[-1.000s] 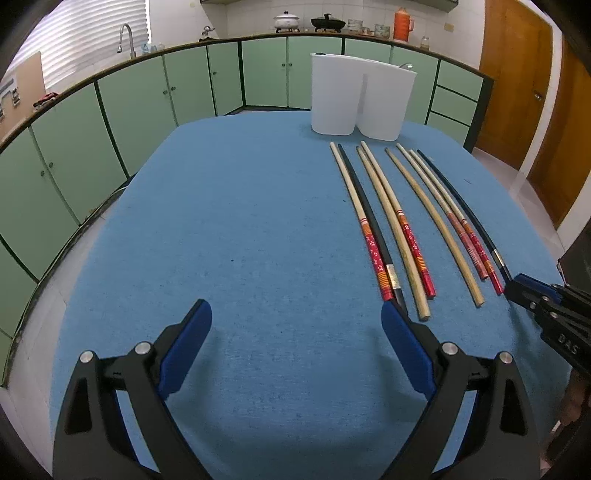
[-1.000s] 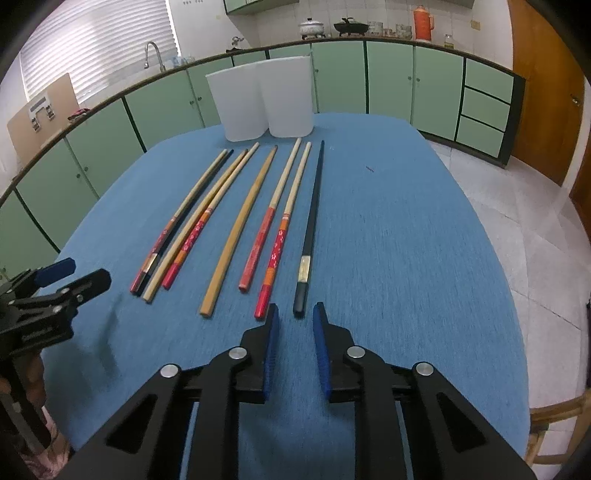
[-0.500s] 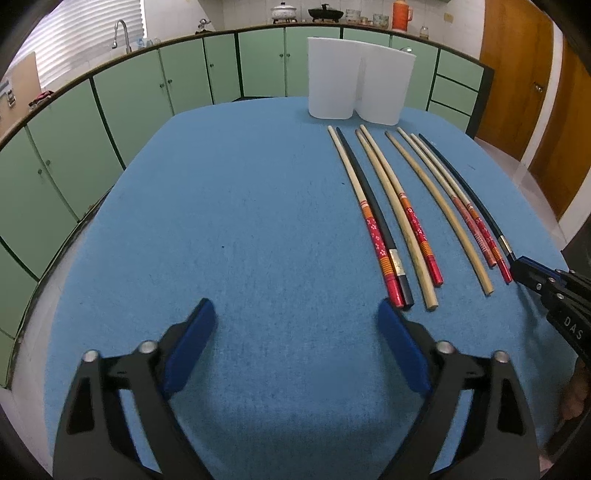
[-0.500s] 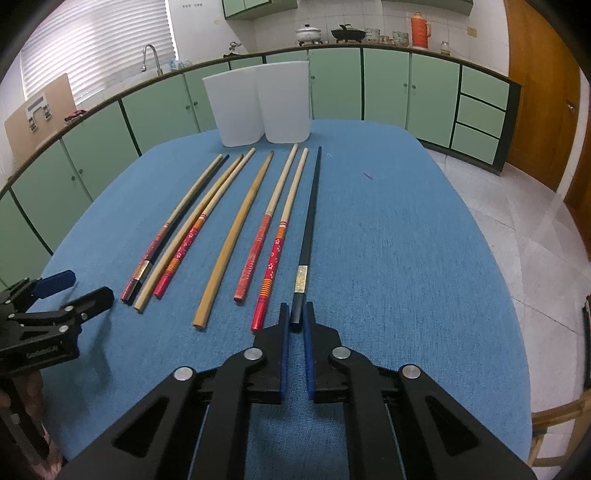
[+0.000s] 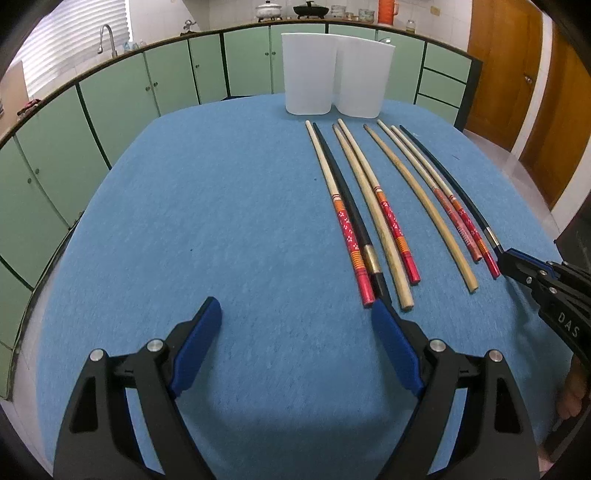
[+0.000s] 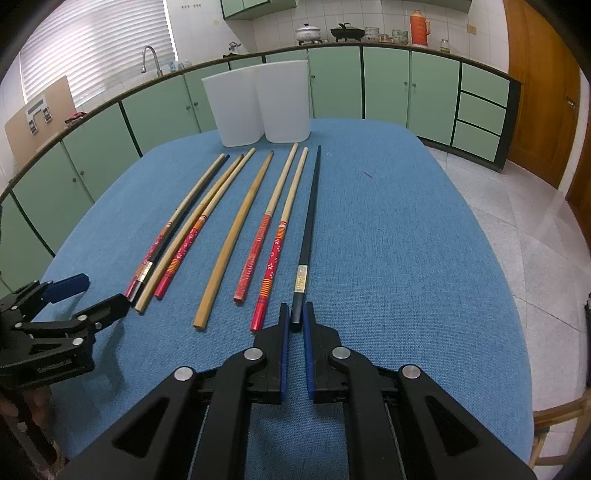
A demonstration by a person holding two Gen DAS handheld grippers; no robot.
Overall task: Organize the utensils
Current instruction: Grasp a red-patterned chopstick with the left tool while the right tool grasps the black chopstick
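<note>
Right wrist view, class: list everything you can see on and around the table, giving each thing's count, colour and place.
table: one, blue cloth, centre
containers: two, white, side by side at the table's far end
red-ended chopsticks: four, pale wood with red ends, spread through the row
black chopsticks: two, black, one at the row's right end, one second from its left
plain chopsticks: two, bare wood, within the row
cabinets: a run, green, behind the table
flask: one, orange, on the counter
right gripper: black with blue pads, shut on the right-end black chopstick's near end
left gripper: same colours, open, jaws just narrowed slightly, nothing between them
</note>
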